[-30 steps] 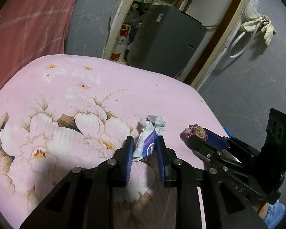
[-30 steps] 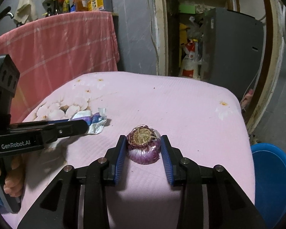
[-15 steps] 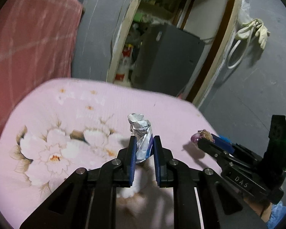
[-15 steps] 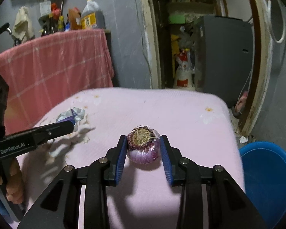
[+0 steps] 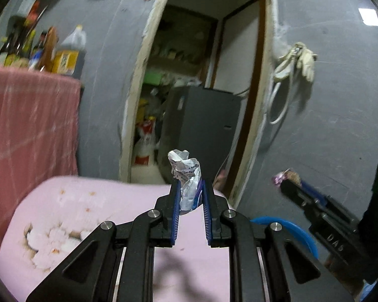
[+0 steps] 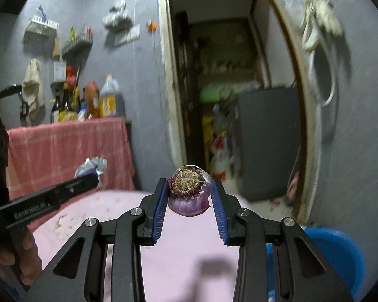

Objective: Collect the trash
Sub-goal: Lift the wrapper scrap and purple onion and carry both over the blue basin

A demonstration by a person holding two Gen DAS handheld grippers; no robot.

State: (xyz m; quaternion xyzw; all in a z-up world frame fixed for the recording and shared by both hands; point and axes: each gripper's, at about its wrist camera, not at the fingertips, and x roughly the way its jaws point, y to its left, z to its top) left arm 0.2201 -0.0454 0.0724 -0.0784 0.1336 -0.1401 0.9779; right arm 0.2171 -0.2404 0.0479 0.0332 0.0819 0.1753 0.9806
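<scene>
Left gripper (image 5: 191, 193) pinching crumpled wrapper (image 5: 186, 176); right gripper (image 6: 189, 196) clamping onion piece (image 6: 189, 191) (roots visible only here)

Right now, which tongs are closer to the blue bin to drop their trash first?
Right, probably. The right tongs, holding the onion piece, have the blue bin just beside them on the right; the left tongs, holding the crumpled wrapper, sit farther from it.

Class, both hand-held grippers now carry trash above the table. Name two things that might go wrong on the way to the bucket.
1. The crumpled wrapper is pinched only low down by the left hand-held gripper; it might slip.
2. The red onion piece is rounded; it may roll from the right hand-held gripper short of the blue bucket.
</scene>
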